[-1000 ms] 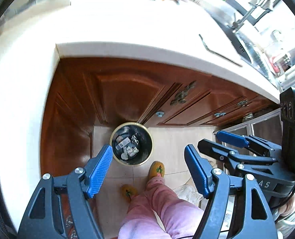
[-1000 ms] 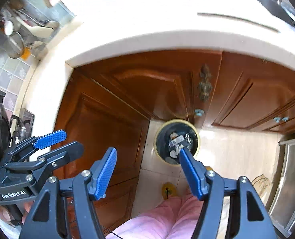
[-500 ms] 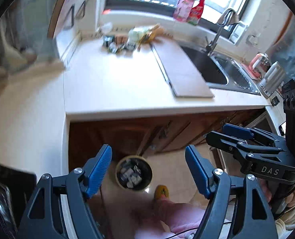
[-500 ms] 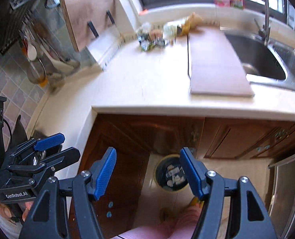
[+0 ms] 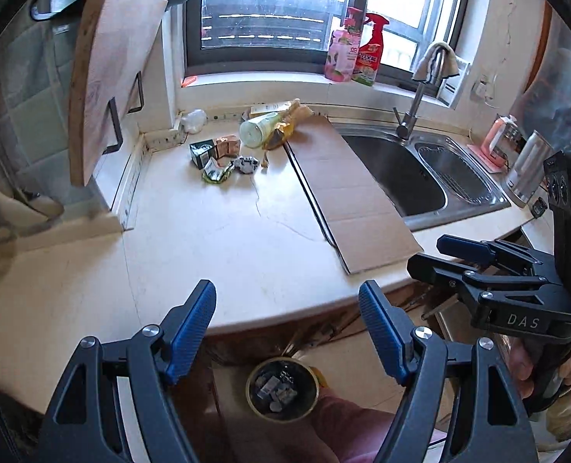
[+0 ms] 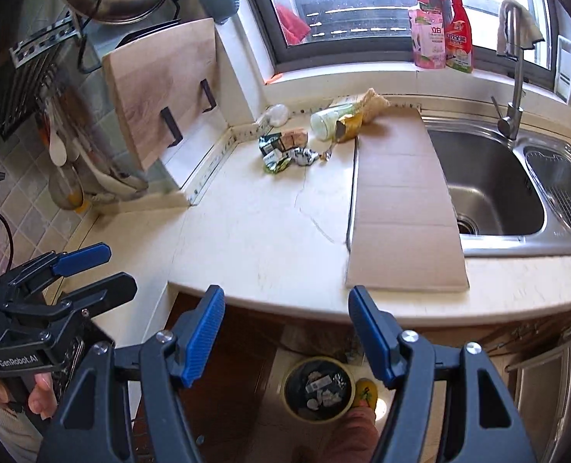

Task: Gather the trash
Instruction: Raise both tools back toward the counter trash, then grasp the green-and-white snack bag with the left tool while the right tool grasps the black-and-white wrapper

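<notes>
A pile of trash lies at the back of the cream counter: a green wrapper point(image 5: 217, 173) point(image 6: 276, 162), a dark carton point(image 5: 200, 152), a crumpled foil piece point(image 5: 247, 164) point(image 6: 303, 155), a brown packet point(image 5: 227, 146) and a tipped pale bottle point(image 5: 257, 133) point(image 6: 328, 119) with a yellow wrapper. A round trash bin point(image 5: 282, 387) point(image 6: 318, 387) with scraps inside stands on the floor below the counter edge. My left gripper point(image 5: 287, 324) and right gripper point(image 6: 287, 326) are both open and empty, held above the counter's front edge, far from the pile.
A flat cardboard sheet point(image 5: 347, 189) point(image 6: 399, 200) lies beside the steel sink point(image 5: 420, 171) point(image 6: 509, 189). A wooden cutting board point(image 5: 108, 73) point(image 6: 166, 85) leans at the left. Spray bottles point(image 5: 357, 50) stand on the windowsill. A kettle point(image 5: 526, 171) stands at the right.
Both grippers have tilted up from looking down at the floor bin to facing the counter and window. The trash pile has come into clear view. Both stay open.
</notes>
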{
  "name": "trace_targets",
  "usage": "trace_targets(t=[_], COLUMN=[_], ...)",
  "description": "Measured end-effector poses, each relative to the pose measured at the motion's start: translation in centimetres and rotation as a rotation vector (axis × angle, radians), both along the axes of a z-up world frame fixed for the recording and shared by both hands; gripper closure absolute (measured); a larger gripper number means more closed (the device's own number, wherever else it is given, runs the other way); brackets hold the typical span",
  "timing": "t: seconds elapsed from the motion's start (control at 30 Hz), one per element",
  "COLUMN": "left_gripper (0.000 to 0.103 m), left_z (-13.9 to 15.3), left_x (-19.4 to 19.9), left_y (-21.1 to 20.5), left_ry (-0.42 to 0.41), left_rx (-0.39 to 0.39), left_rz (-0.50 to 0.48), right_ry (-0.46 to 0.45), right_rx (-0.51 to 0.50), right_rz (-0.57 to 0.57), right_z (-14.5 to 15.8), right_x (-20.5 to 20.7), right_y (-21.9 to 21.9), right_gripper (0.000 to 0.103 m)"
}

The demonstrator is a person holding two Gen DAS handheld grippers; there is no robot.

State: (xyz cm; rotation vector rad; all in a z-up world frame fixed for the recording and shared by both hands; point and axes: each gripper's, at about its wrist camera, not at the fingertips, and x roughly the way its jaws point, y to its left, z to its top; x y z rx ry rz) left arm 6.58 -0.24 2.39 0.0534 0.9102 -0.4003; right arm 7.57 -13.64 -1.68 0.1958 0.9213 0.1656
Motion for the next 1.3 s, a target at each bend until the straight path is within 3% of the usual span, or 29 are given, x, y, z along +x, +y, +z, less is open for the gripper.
trace_targets(t=[0.27, 0.5, 0.67, 0.83, 1.3], left_gripper=[0.028, 0.028, 0.028, 0.028, 0.028], left_z=[-2.7, -8.0, -12.3, -15.4, -19.7], left_x=[11.4, 23.4, 29.5, 33.0, 38.8], left_y=[-2.2, -2.9, -2.5, -2.8, -2.7], left_ry=[0.063, 0.176, 0.257, 0.304, 0.388], left_rx=[0.025, 0.040, 0.069, 0.104, 0.136], left_rz=[0.015, 0.062, 0.087, 0.090, 0.081], right_ry=[0.018, 0.024, 0.066, 0.149, 0.203], right_rx=[-0.001, -0.042, -0.058, -0.026, 0.035], right_rz=[0.071, 0.154, 0.215, 0.272, 0.345], right_z=[-1.9, -5.0, -8.1, -11.6, -15.1], right_x=[10.8, 19.8, 25.8, 30.7, 35.8], right_y=[-1.6, -2.1, -1.9, -1.6, -0.8], right_gripper=[0.036, 0.036, 0.038, 0.054, 0.055])
